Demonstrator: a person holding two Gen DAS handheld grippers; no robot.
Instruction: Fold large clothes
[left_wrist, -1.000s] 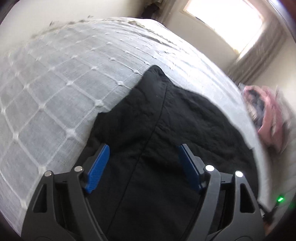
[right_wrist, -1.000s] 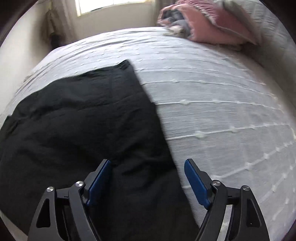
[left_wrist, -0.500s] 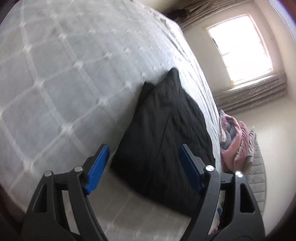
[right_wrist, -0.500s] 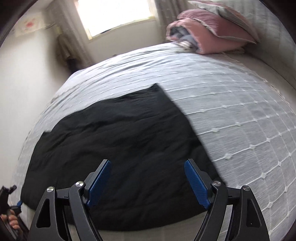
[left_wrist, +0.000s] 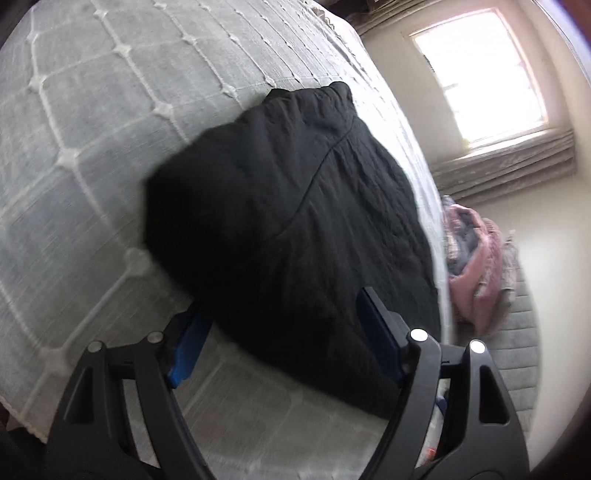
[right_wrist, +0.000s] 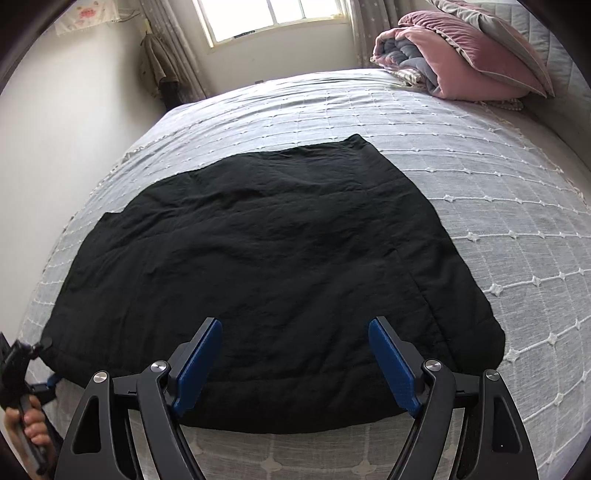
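Note:
A large black garment (right_wrist: 280, 251) lies flat on a grey quilted bedspread (right_wrist: 498, 221), folded into a broad shape. In the left wrist view the garment (left_wrist: 288, 221) fills the middle, seen from its left end. My left gripper (left_wrist: 284, 343) is open and empty, its blue pads either side of the garment's near corner. It also shows at the far left of the right wrist view (right_wrist: 22, 365), held by a hand. My right gripper (right_wrist: 295, 362) is open and empty above the garment's near edge.
A rolled pink and grey blanket with pillows (right_wrist: 461, 55) lies at the head of the bed, also in the left wrist view (left_wrist: 476, 266). A window (right_wrist: 273, 14) and curtains stand beyond the bed. The bed's near edge (right_wrist: 332, 454) is just below my right gripper.
Both grippers have pulled back from the garment toward the bed's edge. The left gripper has swung to the garment's left end. Both stayed open.

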